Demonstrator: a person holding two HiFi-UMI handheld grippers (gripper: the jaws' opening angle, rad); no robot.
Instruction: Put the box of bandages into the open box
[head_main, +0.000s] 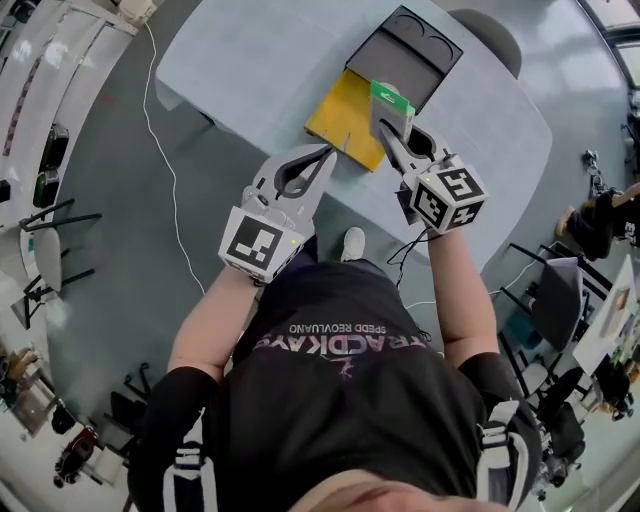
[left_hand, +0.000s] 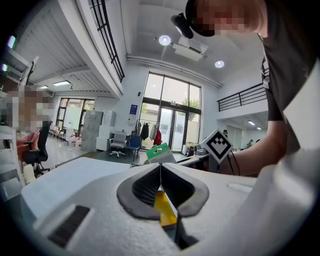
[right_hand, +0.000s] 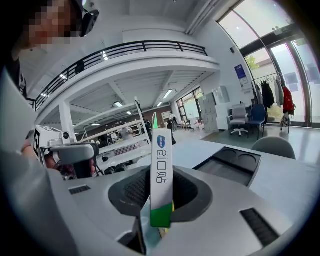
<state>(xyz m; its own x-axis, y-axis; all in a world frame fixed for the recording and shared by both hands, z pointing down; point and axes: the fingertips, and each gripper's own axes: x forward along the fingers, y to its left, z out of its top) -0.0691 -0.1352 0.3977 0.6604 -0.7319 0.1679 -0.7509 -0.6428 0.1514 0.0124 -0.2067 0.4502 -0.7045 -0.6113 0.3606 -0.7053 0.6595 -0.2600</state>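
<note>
head view: open box (head_main: 405, 52) on far part of table (head_main: 230, 70). its dark tray has two round recesses; contents hard to make out, prob. just the recesses. yellow lid (head_main: 345, 122) is folded out toward the person. box of bandages (head_main: 391, 103) is pinched in right gripper (head_main: 392, 128) over the lid/tray seam, green end up. left gripper (head_main: 322, 155) jaws are pressed together on nothing, tip by the lid's near-left edge. wide tabletop to the left of the lid.

left gripper view: left gripper (left_hand: 160, 167) jaw tips meet, yellow showing behind them. box of bandages (left_hand: 160, 152) is beyond, next to the right gripper's marker cube (left_hand: 216, 145).

right gripper view: right gripper (right_hand: 160, 187) clamps box of bandages (right_hand: 161, 175). long axis upright, narrow face to cam. open box (right_hand: 232, 162) is ahead-right, apart from the bandages.
</note>
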